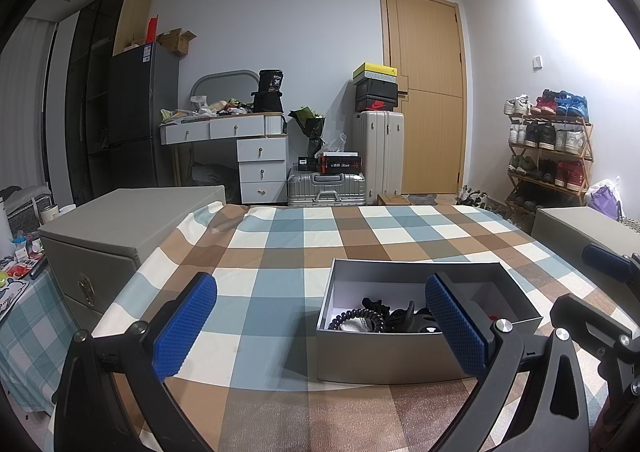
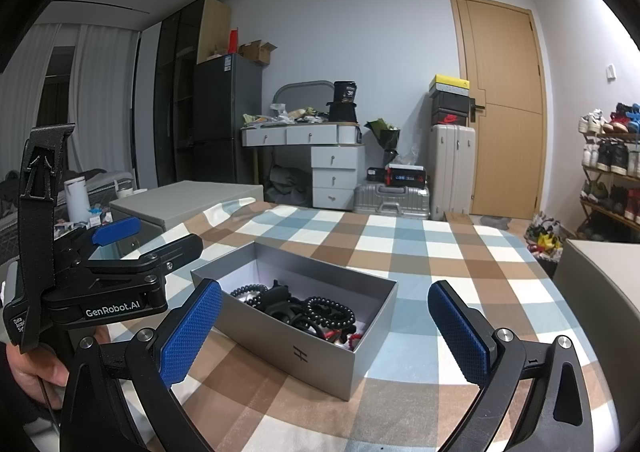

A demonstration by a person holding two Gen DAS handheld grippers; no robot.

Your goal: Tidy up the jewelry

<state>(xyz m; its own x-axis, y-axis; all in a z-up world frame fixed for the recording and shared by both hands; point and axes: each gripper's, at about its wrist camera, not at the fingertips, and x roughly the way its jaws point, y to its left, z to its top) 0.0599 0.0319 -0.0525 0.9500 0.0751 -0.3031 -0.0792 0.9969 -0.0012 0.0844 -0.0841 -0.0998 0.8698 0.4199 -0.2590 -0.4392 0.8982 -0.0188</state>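
Both grippers hang over the checked cloth with nothing in them. The right gripper is spread wide, blue pads well apart, and the grey box sits low centre in its view, between those pads but farther out. The left gripper is released too, and in its own view the box lies lower right, partly behind its right pad. Seen from the right wrist, that left gripper sits at the left edge, just beside the box's near corner.

Inside the box, the jewelry: black beaded bracelets, coiled and heaped over one another, something red at the lower end.

Here's the danger, I'd say. Those strands are tangled, so pinching one could drag its neighbours up and spill them on the cloth. The box looks light and open-topped; a pad catching its wall could tip or slide it. And the two grippers are close, so reaching in together risks a clash. The cloth could also ruck under a shoved box.
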